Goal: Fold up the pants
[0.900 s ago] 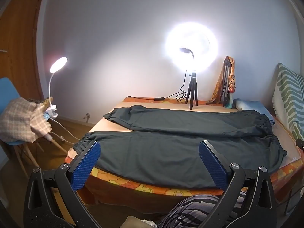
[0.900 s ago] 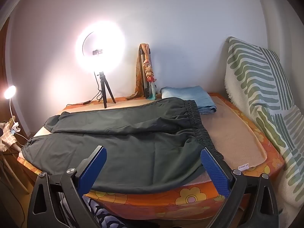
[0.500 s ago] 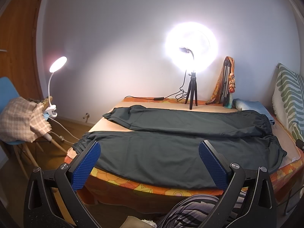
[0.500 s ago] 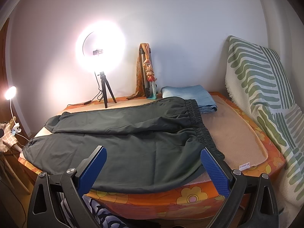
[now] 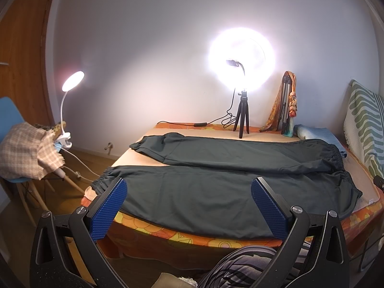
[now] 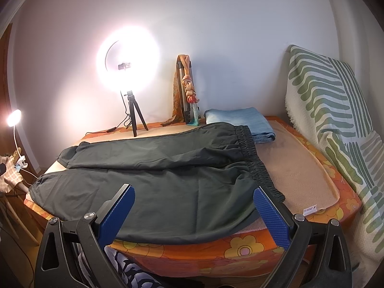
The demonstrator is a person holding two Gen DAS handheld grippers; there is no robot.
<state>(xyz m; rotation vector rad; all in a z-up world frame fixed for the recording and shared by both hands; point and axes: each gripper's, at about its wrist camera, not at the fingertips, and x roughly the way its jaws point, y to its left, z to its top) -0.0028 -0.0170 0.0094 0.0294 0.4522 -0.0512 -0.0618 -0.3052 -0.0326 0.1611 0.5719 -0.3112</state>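
Your dark pants (image 5: 216, 180) lay spread flat across the bed (image 5: 182, 236), both legs side by side, the elastic waistband (image 6: 254, 158) toward the bed's right end and the cuffs reaching its left edge, the nearer leg draping slightly over the front edge. You held your left gripper (image 5: 189, 206) with its blue-padded jaws set wide apart, clasping nothing and hovering short of the front edge; your right gripper (image 6: 194, 216) was likewise spread wide and empty, near the waistband end. At the far edge a lit ring light (image 5: 241, 57) stood on its small tripod beside a folded tripod draped with a scarf (image 6: 184, 91), and a folded blue cloth (image 6: 240, 122) sat at the far right corner, just beside the waistband. A clip lamp (image 5: 72, 81) glowed off the left end over a chair (image 5: 14, 177) heaped with checked cloth. The ring's glare washed out its centre.
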